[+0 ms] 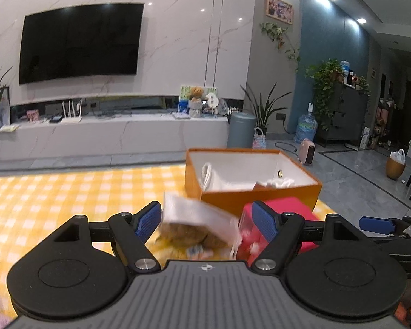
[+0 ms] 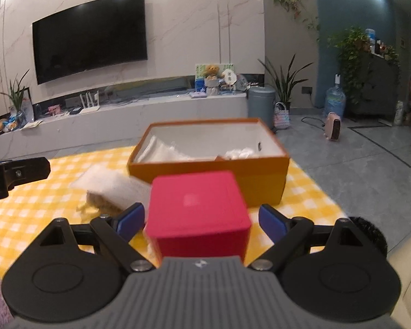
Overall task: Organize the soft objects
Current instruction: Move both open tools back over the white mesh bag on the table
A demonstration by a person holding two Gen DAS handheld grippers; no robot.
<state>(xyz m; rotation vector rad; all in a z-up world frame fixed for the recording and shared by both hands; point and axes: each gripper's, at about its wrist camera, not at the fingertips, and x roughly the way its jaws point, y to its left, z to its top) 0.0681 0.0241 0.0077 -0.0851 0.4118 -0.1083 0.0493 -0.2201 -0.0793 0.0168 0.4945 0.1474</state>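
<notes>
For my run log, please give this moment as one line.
left gripper: open, bagged plush between fingers | right gripper: open around red box | orange box: open, behind both | nothing held

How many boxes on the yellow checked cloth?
2. Open orange cardboard box at the cloth's far edge; closed red cube box just in front of it, between the right gripper's open jaws.

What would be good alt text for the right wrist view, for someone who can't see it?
The right gripper, jaws open, frames a red box on a yellow checked cloth. Behind it stands an open orange box holding white soft items, with a blurred plush toy in clear wrap to the left. A wall TV is beyond.
</notes>
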